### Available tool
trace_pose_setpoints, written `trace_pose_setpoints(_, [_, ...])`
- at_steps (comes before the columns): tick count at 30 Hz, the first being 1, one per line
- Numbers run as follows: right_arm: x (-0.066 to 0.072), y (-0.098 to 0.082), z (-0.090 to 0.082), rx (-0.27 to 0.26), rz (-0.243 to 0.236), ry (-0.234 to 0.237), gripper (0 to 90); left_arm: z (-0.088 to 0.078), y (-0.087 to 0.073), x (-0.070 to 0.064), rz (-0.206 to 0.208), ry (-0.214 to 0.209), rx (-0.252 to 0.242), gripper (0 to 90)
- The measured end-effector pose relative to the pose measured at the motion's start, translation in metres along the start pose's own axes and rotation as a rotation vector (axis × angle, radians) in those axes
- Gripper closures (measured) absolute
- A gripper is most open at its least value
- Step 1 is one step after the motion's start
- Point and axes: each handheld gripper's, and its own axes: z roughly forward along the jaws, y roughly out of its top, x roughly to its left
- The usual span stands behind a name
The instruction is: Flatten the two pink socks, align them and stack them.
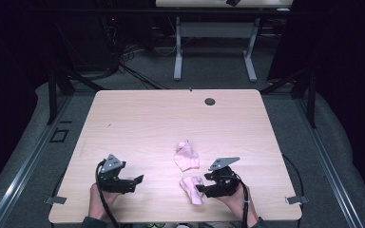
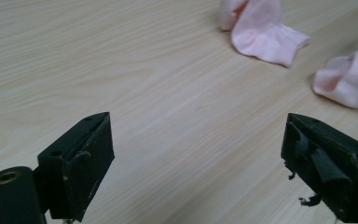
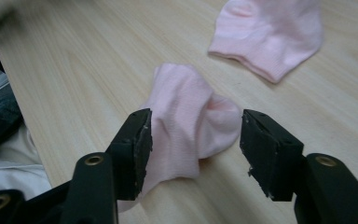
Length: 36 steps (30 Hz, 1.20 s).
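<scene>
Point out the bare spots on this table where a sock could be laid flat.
The table is bare across its far half, from the round hole to the left edge, and on the left ahead of the left tongs. It is crowded near the right tongs, where the near sock and far sock lie.

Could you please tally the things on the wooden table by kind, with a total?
Pink fabric socks: 2, the near sock between the right gripper's jaws and the far sock lying loose.
Black two-jaw grippers: 2, counting the left gripper.
Total: 4
</scene>
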Motion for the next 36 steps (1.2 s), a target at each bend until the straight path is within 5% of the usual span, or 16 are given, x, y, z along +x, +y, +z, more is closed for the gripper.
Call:
trace_pose_setpoints(3, [0.003, -0.001, 0.009, 0.025, 0.006, 0.018, 51.2, 0.018, 0.006, -0.017, 0.038, -0.087, 0.014, 15.1])
trace_pose_setpoints(7, [0.002, -0.002, 0.018, 0.06, 0.013, 0.03, 56.8, 0.028, 0.012, -0.03, 0.073, -0.144, 0.029, 24.3])
trace_pose_setpoints(12, [0.0, -0.005, 0.027, 0.092, 0.011, 0.038, 68.5, 0.051, 0.021, -0.055, 0.167, -0.241, 0.071, 31.9])
trace_pose_setpoints(18, [0.001, -0.008, 0.027, 0.059, -0.007, 0.04, 82.9, 0.066, 0.028, -0.065, 0.218, -0.306, 0.093, 40.0])
trace_pose_setpoints(22, [0.004, -0.006, 0.018, 0.016, -0.029, 0.032, 84.5, 0.073, 0.032, -0.067, 0.218, -0.353, 0.089, 41.7])
trace_pose_setpoints(26, [0.006, -0.002, 0.007, -0.009, -0.053, 0.024, 84.8, 0.084, 0.038, -0.07, 0.214, -0.443, 0.077, 43.4])
trace_pose_setpoints(32, [0.005, 0.003, -0.002, -0.032, -0.087, 0.002, 85.1, 0.095, 0.041, -0.077, 0.233, -0.482, 0.087, 46.0])
trace_pose_setpoints(36, [0.002, 0.006, -0.01, -0.056, -0.076, -0.016, 85.1, 0.09, 0.041, -0.086, 0.246, -0.426, 0.066, 36.9])
